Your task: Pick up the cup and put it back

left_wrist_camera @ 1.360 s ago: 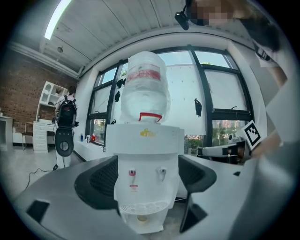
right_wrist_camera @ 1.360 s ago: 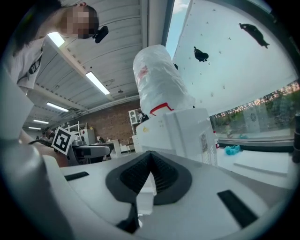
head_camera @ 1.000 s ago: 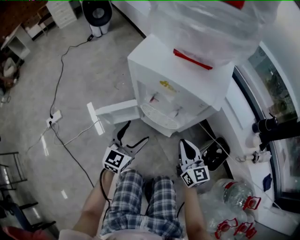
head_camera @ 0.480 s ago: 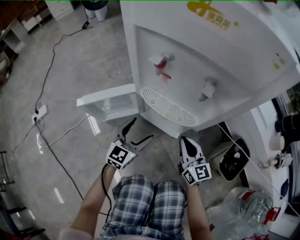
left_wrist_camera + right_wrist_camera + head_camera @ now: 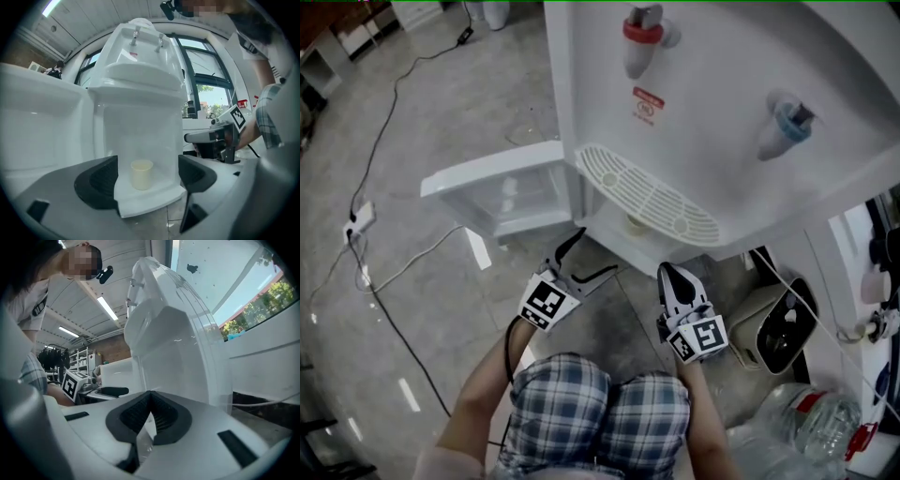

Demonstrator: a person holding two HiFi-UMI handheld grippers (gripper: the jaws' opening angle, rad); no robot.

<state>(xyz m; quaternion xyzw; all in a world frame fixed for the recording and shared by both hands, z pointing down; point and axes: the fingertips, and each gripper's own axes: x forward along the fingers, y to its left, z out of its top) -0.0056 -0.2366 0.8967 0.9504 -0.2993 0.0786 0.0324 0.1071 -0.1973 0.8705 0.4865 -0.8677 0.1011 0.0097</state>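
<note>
Left gripper (image 5: 147,182): I am holding its jaws wide apart, facing the cup (image 5: 141,174) at lower centre, inside the water dispenser (image 5: 140,89) | Right gripper (image 5: 150,405): jaws are pressing together, empty.

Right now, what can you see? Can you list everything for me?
water dispenser: one, white, standing on the floor straight ahead
taps: two, a red tap and a blue tap, on the dispenser's front
cup: one, cream, upright in the dispenser's open bottom compartment
compartment door: one, white, open to the left
power strip: one, white, on the floor at left, with cables
water bottle: at least one, clear, bottom right
left gripper: one, jaws apart, aimed at the cup
right gripper: one, jaws together, empty
legs: two, in checked shorts
</note>
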